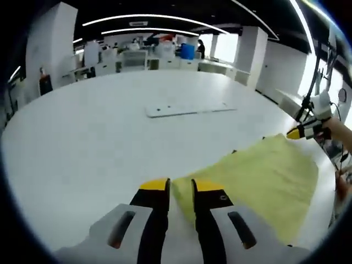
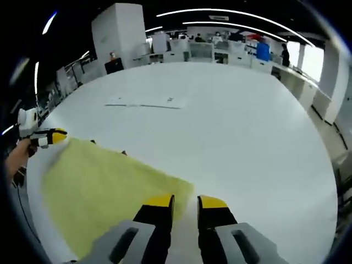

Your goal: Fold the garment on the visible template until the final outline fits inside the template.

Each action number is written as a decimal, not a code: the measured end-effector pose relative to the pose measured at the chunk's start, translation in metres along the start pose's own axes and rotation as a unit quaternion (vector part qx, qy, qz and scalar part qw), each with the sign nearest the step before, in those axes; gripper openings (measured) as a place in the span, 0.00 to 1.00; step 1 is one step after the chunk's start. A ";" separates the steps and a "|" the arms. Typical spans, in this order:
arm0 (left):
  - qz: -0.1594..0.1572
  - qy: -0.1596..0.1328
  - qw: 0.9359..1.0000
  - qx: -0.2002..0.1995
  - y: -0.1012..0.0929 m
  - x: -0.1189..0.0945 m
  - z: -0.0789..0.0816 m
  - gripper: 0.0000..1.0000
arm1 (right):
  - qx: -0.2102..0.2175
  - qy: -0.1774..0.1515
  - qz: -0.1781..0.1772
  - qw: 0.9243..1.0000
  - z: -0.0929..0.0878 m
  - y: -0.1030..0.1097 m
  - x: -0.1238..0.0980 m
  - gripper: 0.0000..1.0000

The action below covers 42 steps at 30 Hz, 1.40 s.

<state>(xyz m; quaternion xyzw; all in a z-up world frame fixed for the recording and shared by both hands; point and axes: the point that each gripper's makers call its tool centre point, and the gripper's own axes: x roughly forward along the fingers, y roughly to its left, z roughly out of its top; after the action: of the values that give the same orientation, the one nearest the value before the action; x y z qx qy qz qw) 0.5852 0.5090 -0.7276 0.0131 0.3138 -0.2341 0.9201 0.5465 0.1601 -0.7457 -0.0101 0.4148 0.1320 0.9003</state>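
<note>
Yellow cloth, soft and matte, lies flat on the near part of a broad white table (image 1: 99,137), and that is the garment (image 1: 264,181) I am working. In the left gripper view it spreads as a rough four-sided sheet from between my jaws out to the right, its surface faintly wrinkled, its far edge straight. My left gripper (image 1: 180,190) sits at the garment's near left corner: the black jaws with yellow tips stand narrow, almost together, and the cloth's corner runs up into the slim gap between them, though I cannot tell for sure that it is pinched. At the far right corner of the sheet the other gripper shows, yellow-tipped and held by a hand.

Beyond the garment, near the table's middle, lies a thin flat white rectangular panel (image 1: 190,109), well apart from the cloth.

In the right gripper view the garment (image 2: 104,184) stretches away to the left, a long pale yellow slab with a crisp straight far edge. My right gripper (image 2: 186,206) holds its jaws narrow too, with the cloth's corner just at the left jaw's tip; whether it grips I cannot tell. The white panel (image 2: 146,102) lies far off on the smooth tabletop (image 2: 247,137).
</note>
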 end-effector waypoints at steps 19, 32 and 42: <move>-0.045 0.022 0.999 0.019 -0.019 -0.050 -0.024 0.49 | -0.019 0.037 0.046 0.998 -0.032 0.030 -0.043 0.44; -0.075 0.047 0.996 0.025 -0.041 -0.080 -0.059 0.47 | -0.007 0.046 0.045 0.998 -0.066 0.033 -0.064 0.36; -0.088 0.065 0.994 -0.007 -0.052 -0.092 -0.090 0.39 | -0.003 0.048 0.063 0.997 -0.093 0.046 -0.075 0.28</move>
<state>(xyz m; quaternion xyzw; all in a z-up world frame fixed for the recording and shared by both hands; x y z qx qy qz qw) 0.4471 0.5169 -0.7393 -0.0053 0.3746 -0.3108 0.8735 0.4189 0.1750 -0.7462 0.0065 0.4570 0.1889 0.8691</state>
